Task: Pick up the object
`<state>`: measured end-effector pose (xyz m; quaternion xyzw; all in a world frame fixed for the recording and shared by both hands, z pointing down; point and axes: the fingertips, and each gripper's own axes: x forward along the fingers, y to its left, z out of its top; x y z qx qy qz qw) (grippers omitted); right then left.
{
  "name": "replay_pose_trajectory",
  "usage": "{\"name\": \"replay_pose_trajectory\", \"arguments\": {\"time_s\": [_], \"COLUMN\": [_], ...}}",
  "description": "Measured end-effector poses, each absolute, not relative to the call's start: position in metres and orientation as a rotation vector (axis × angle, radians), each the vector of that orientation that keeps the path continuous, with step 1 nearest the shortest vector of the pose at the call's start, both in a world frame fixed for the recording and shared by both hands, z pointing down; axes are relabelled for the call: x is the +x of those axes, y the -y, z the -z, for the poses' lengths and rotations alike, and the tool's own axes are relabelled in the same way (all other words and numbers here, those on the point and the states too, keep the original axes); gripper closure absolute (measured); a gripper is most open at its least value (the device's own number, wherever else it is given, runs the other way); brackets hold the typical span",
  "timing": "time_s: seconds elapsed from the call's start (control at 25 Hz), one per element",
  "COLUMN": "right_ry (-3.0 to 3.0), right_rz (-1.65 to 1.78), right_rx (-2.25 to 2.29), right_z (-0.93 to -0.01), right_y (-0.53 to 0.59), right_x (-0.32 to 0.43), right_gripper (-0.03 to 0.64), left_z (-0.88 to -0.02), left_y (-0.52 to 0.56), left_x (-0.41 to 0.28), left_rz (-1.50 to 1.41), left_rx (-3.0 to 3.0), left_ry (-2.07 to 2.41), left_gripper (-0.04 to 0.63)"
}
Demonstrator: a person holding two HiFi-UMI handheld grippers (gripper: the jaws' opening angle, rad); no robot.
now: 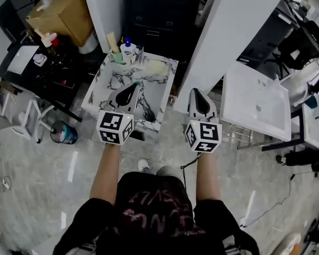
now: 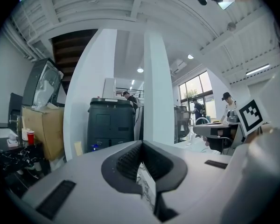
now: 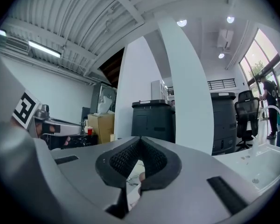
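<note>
A small marble-patterned table [image 1: 159,97] stands in front of me. Along its far edge are a blue-capped white bottle [image 1: 128,50], a green cup [image 1: 117,57] and a pale yellow sponge [image 1: 156,66]. My left gripper [image 1: 136,83] hovers over the middle of the table, its jaws shut with nothing between them; in its own view the left gripper [image 2: 141,143] points level at a black cabinet. My right gripper [image 1: 195,91] is off the table's right edge, above the floor, also shut and empty. In its own view the right gripper [image 3: 140,139] faces a white pillar and the cabinet.
A white pillar [image 1: 234,31] rises right of the table and another [image 1: 103,7] to its left. A black cabinet [image 1: 159,15] stands behind. A white sink basin [image 1: 255,102] on a rack is at right. A cluttered black table [image 1: 40,70], cardboard box [image 1: 64,9] and small bin [image 1: 64,133] are at left.
</note>
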<state>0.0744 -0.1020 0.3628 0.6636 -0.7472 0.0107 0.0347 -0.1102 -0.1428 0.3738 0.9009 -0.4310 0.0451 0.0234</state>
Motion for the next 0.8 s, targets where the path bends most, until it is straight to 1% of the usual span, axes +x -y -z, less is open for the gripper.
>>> {"name": "replay_pose_trajectory", "arguments": {"time_s": [0.44, 0.8], "right_ry": [2.239, 2.251], "right_rz": [-0.05, -0.116], "right_rx": [2.081, 2.046], "right_z": [-0.371, -0.394], "right_y": [0.145, 0.194], "right_x": [0.077, 0.093], "right_gripper": [0.601, 0.601], "left_z": [-0.386, -0.411], "left_y": [0.191, 0.236], "left_x": [-0.1, -0.078], "left_rz": [-0.162, -0.222], "left_rx": [2.808, 2.765], "left_ry": [1.251, 1.245], "left_gripper": [0.58, 0.58]}}
